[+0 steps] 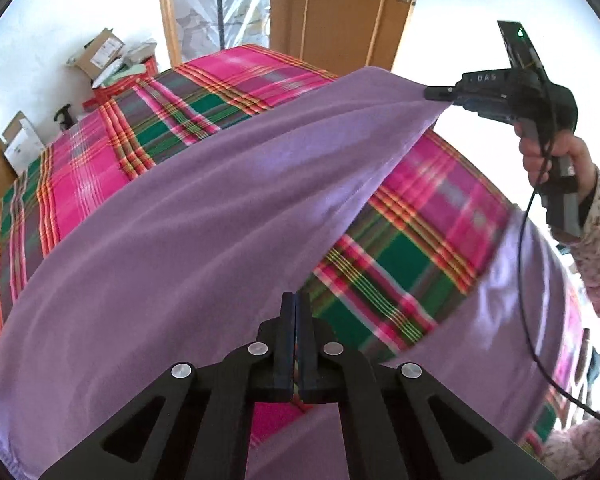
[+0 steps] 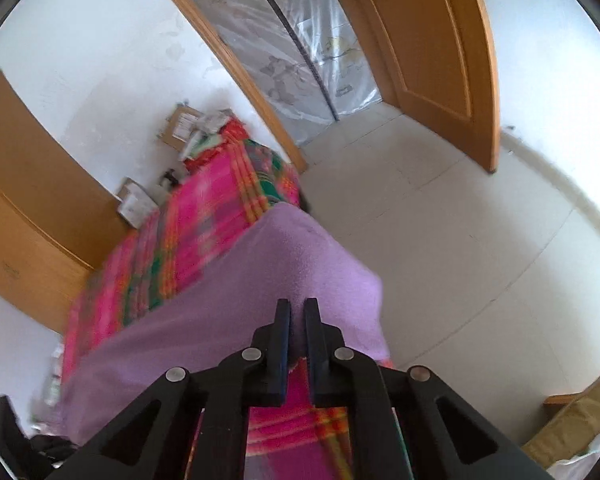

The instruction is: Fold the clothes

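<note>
The purple garment [image 1: 220,208] is hanging stretched over the plaid bed [image 1: 228,80], its long axis running between the two tongs; the left tongs [image 1: 296,308] are pinching one edge tight, fully closed on the fabric; the right tongs [image 1: 440,94], held up by a hand [image 1: 556,160], are clamping the far corner, nearly shut, lifted higher than the left; so the cloth is lying ahead and below both; the only writing I'm making out is "DAS" on the right tongs' body.

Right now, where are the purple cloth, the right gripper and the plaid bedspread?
purple cloth [image 1: 188,232]: left wrist view, its broad lifted middle.
right gripper [image 1: 434,93]: left wrist view, fingertips pinching the cloth corner.
plaid bedspread [image 1: 228,92]: left wrist view, bare far part.
</note>
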Tool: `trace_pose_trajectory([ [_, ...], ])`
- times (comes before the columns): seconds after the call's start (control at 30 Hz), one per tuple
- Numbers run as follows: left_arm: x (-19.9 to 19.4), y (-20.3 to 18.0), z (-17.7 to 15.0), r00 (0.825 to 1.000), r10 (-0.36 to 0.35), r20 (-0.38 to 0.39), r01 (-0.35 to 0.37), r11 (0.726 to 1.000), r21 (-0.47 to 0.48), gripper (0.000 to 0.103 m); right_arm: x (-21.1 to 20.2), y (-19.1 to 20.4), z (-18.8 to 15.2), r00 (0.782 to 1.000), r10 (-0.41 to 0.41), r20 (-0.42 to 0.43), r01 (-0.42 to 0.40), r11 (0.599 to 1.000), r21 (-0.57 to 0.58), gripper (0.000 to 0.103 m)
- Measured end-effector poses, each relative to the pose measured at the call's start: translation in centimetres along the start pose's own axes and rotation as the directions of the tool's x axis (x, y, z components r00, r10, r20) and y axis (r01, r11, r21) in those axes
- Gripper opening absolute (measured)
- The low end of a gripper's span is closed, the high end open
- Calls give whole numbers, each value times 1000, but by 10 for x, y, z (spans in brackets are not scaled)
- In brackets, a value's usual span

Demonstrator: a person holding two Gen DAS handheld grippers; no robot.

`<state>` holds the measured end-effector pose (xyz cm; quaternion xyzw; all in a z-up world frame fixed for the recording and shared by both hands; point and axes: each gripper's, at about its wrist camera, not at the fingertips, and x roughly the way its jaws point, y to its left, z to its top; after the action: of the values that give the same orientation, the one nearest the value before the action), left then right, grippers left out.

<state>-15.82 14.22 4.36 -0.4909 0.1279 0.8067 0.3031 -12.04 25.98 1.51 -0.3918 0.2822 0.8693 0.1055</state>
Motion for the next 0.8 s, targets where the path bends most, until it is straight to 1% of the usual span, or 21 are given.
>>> trace_pose_trajectory([
  [0.07, 1, 5, -1, 1000, -10, -2, 10, 1000, -25, 0, 12, -3, -3, 998, -49, -25, 49, 999, -12, 7],
  [0.1, 2, 8, -2, 1000, -23, -2, 22, 999, -46, 0, 17, -3, -5, 997, -63, -38, 62, 998, -11, 9],
  [0.13, 2, 11, -3, 999, -35, -2, 34, 997, -67, 0, 21, -4, -6, 995, -84, -45, 84, 996, -10, 13],
  [0.17, 1, 16, -3, 998, -62, -1, 61, 994, -94, 0, 24, -5, -6, 994, -102, -47, 101, 995, -13, 14],
  [0.23, -4, 22, -6, 997, -72, -1, 72, 991, -112, 1, 24, -6, -6, 991, -125, -38, 125, 992, -12, 14],
  [0.3, -12, 27, -10, 999, -41, 10, 42, 992, -117, 2, 18, -6, -6, 990, -141, -30, 141, 990, -10, 14],
  [0.33, -14, 31, -12, 1000, -29, 10, 30, 992, -126, 3, 13, -3, -7, 987, -158, -12, 157, 987, -22, 16],
  [0.37, -18, 37, -14, 1000, -18, 14, 20, 989, -145, 6, 7, 0, -8, 985, -172, 6, 172, 984, -37, 17],
  [0.47, -33, 58, -28, 999, 12, 36, -4, 975, -224, 7, -9, 24, -13, 986, -160, 52, 165, 977, -136, 19],
  [0.53, -42, 72, -38, 998, 33, 49, -18, 961, -277, 13, -19, 47, -19, 991, -116, 64, 127, 968, -218, 22],
  [0.57, -47, 78, -44, 998, 41, 56, -22, 952, -305, 15, -22, 58, -22, 996, -79, 51, 90, 964, -250, 22],
  [0.63, -57, 91, -57, 996, 56, 68, -28, 932, -360, 15, -27, 85, -36, 1000, 7, 12, -3, 950, -313, 24],
  [0.73, -70, 109, -77, 994, 73, 86, -28, 899, -436, 16, -25, 122, -60, 994, 88, -69, -109, 901, -420, 28],
  [0.8, -76, 115, -90, 992, 82, 91, -29, 882, -471, 19, -21, 147, -83, 987, 116, -113, -157, 851, -501, 29],
])
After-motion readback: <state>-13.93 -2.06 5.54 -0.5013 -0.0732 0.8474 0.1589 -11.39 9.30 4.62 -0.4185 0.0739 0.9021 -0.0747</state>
